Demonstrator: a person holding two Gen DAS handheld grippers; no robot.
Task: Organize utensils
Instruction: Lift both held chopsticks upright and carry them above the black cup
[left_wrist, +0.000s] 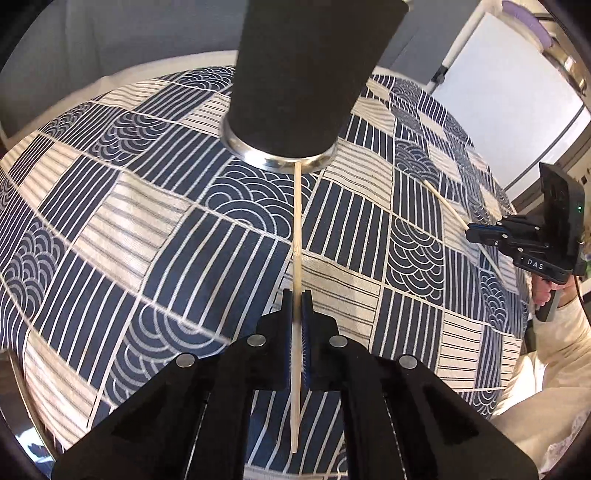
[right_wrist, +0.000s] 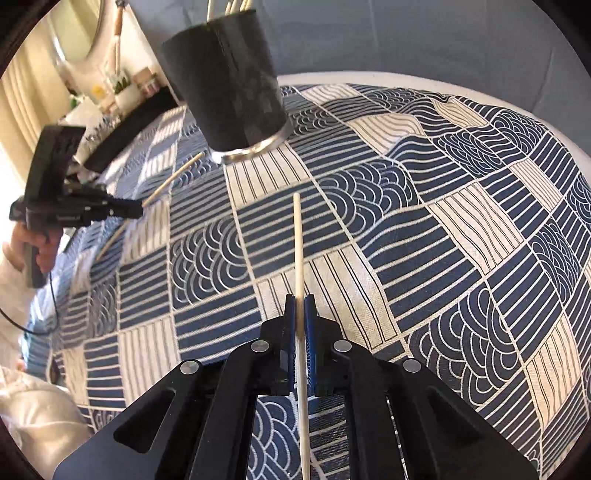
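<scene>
Chopsticks are what both tongs carry: the left tongs (left_wrist: 297, 295) are clamped on a pale wooden chopstick (left_wrist: 297, 229) that runs straight up the middle of the left wrist view, gripped partway along so that one end sticks back between the black arms and the other end reaches the steel foot of the dark holder (left_wrist: 295, 74); whether that tip touches the rim or only lies in front of it cannot be told. The right tongs (right_wrist: 300, 297) are likewise clamped on a second chopstick (right_wrist: 298, 236), held in the same lengthwise way between the blue pads (right_wrist: 311, 332), its far end pointing over the cloth toward the holder and stopping well short of it. Seen from the right wrist, the holder (right_wrist: 225, 81) is a dark round cup on a shiny metal base, standing upright on the table, with several pale stick ends poking out of its top. The table is covered by a tablecloth (left_wrist: 110, 221) of navy and cream squares, some striped, some with wave arcs. From the left wrist view the right tongs (left_wrist: 471, 235) appear at the right edge with their chopstick (left_wrist: 443, 201) angled across the cloth, and a hand (left_wrist: 545, 291) in a cream sleeve grips the handle. From the right wrist view the left tongs (right_wrist: 138, 210) show at the left edge, their chopstick (right_wrist: 173, 179) slanting toward the holder's base, with a hand (right_wrist: 35, 247) on the grip below.
</scene>
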